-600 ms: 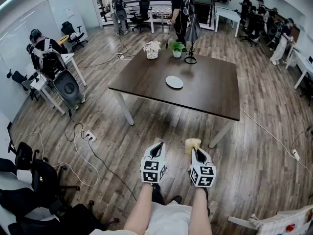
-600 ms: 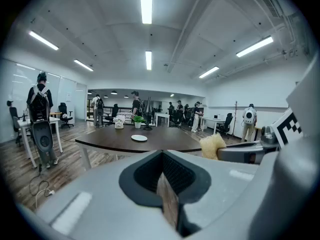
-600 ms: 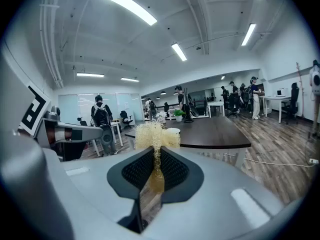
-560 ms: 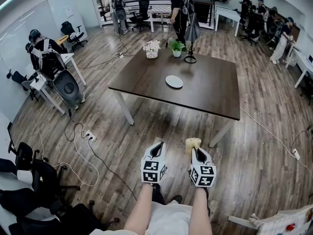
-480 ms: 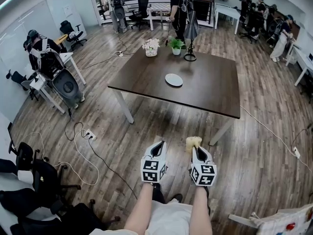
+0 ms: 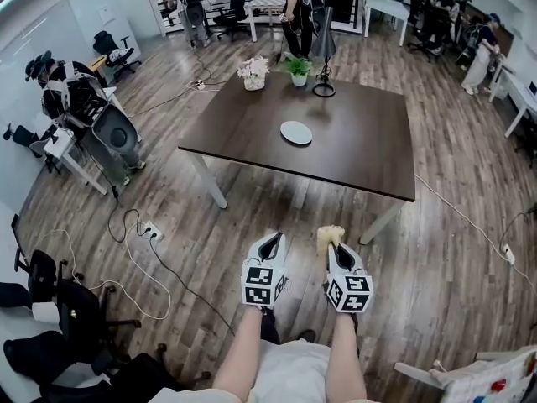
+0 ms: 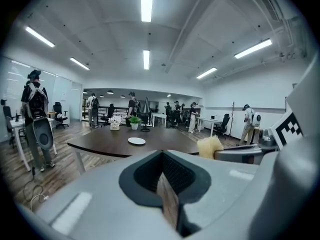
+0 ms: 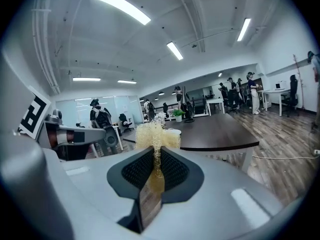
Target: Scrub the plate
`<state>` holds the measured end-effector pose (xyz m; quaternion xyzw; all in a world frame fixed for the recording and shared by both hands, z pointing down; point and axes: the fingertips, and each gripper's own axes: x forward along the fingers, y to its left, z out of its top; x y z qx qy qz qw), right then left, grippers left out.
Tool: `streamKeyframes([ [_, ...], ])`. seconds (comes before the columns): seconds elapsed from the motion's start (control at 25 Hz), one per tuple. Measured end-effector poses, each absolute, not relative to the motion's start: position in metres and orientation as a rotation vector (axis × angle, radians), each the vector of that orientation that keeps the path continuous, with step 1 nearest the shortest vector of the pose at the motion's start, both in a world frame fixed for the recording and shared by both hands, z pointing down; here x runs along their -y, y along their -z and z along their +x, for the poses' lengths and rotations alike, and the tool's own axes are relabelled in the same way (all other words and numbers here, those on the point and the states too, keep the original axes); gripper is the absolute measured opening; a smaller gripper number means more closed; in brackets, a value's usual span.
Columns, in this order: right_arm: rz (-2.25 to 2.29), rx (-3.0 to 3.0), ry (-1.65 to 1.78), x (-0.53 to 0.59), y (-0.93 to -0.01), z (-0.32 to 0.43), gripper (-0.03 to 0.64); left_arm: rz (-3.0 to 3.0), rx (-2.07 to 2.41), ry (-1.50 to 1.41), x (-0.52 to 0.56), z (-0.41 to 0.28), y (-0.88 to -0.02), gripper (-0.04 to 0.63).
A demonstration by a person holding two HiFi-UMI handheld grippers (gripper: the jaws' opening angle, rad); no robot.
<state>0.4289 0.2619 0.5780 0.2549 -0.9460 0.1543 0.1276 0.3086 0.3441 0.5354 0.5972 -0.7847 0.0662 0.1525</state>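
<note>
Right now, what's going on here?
A person stands on the wood floor, short of the dark table, holding a claw in each hand. The right claw is shut on a yellowish scrubber; the left claw is shut and empty. The white plate lies on the table, not yet scrubbed.

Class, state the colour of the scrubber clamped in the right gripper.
The scrubber is pale straw-yellow, seen best in the right gripper view.
</note>
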Motion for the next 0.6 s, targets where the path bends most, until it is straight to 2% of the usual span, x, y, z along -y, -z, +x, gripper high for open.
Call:
streamKeyframes([
  [0.24, 0.754, 2.756, -0.426, -0.232, -0.566, 0.385, 0.061, 1.719, 2.233, -0.225, -0.313, 0.257, -0.531, 0.0],
  [0.6, 0.815, 2.74, -0.421, -0.195, -0.562, 0.328, 0.061, 1.709, 2.235, -0.103, -0.28, 0.174, -0.523, 0.0],
])
